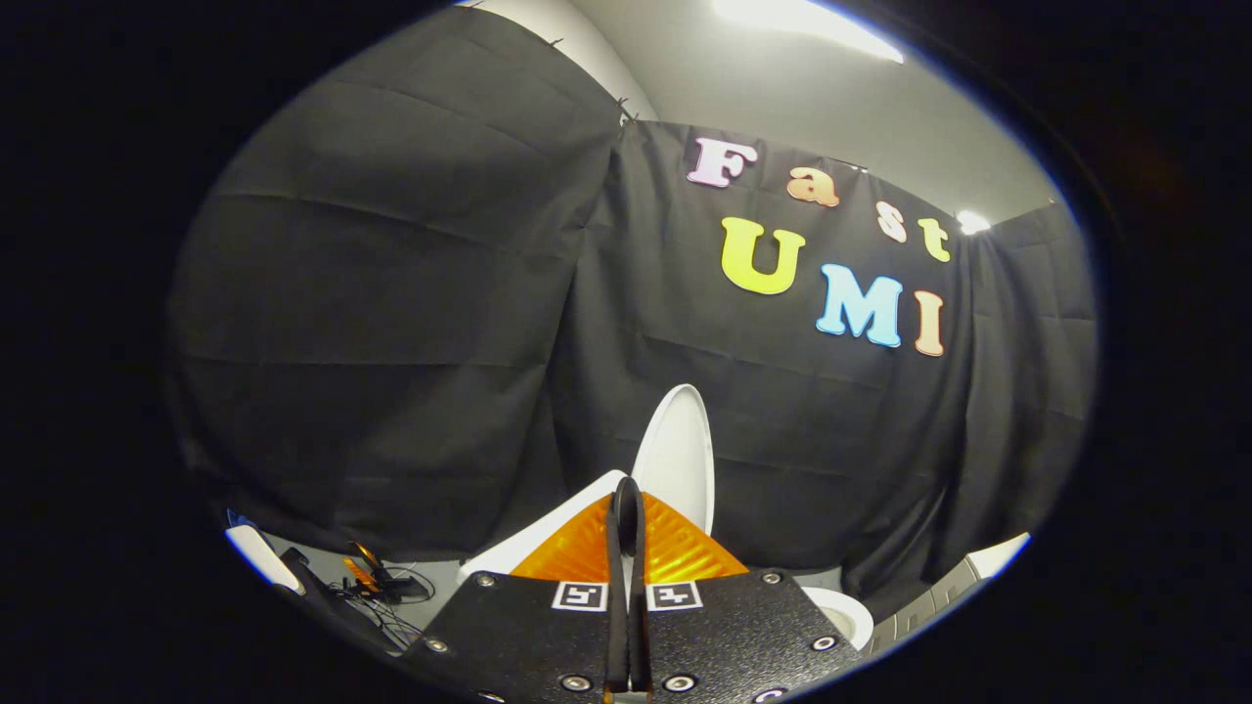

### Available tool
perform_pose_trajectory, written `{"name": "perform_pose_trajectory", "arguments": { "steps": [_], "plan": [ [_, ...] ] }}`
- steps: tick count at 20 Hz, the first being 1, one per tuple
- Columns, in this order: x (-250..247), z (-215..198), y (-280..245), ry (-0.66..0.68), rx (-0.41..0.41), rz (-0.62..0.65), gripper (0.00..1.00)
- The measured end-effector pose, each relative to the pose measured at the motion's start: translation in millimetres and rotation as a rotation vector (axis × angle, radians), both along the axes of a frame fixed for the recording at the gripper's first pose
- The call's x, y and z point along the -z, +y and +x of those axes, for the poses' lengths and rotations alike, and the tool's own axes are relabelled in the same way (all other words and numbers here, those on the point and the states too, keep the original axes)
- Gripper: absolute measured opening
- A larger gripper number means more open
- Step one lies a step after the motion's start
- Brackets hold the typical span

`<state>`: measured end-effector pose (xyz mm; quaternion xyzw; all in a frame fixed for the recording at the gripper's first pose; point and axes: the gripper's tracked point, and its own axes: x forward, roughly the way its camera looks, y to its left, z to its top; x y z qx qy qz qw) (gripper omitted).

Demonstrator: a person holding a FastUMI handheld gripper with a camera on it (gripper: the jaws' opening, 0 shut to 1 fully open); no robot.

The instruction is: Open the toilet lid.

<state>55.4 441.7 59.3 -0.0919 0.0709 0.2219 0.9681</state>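
Black pleated cloth (411, 293) hangs all around me as the booth's wall, draped in wide folds, and above it I see a pale grey ceiling (782, 88) with a bright strip light (812, 24) and a smaller lamp (971, 222) farther off. Low down, beyond the cloth's hem, runs a strip of pale floor (440, 577), where a tangle of dark cables and small devices (377, 585) lies well apart from the toilet. On the opposite side, a white tiled ledge (963, 577) meets the cloth.

The white glossy oval toilet lid (677, 455) stands raised and nearly upright just beyond my fingertips, its smooth inner face turned toward me and its rounded top against the black cloth. Below it, the white toilet seat rim (846, 611) curves out beside my mount, and another white sloping part of the toilet (538, 538) shows on the other side; I cannot tell exactly which part that is.

My fingers (626, 508) are pressed together with nothing between them, tips touching just in front of the lid's lower half. I cannot tell whether they touch the lid.
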Motion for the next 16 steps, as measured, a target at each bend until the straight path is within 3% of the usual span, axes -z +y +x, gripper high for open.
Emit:
{"name": "perform_pose_trajectory", "arguments": {
  "steps": [5,7,9,14,16],
  "plan": [
    [-5.5,2.7,-3.1,0.022,-0.014,0.008,0.01],
    [-6.7,-0.6,-3.3,0.038,-0.062,0.026,0.06],
    [-17.0,-5.1,-8.2,0.011,-0.081,0.077,0.25],
    [-56.3,-15.8,-45.2,-0.102,-0.083,0.129,0.95],
    [-65.7,-19.3,-70.3,-0.143,-0.066,0.116,0.95]
  ]
}}
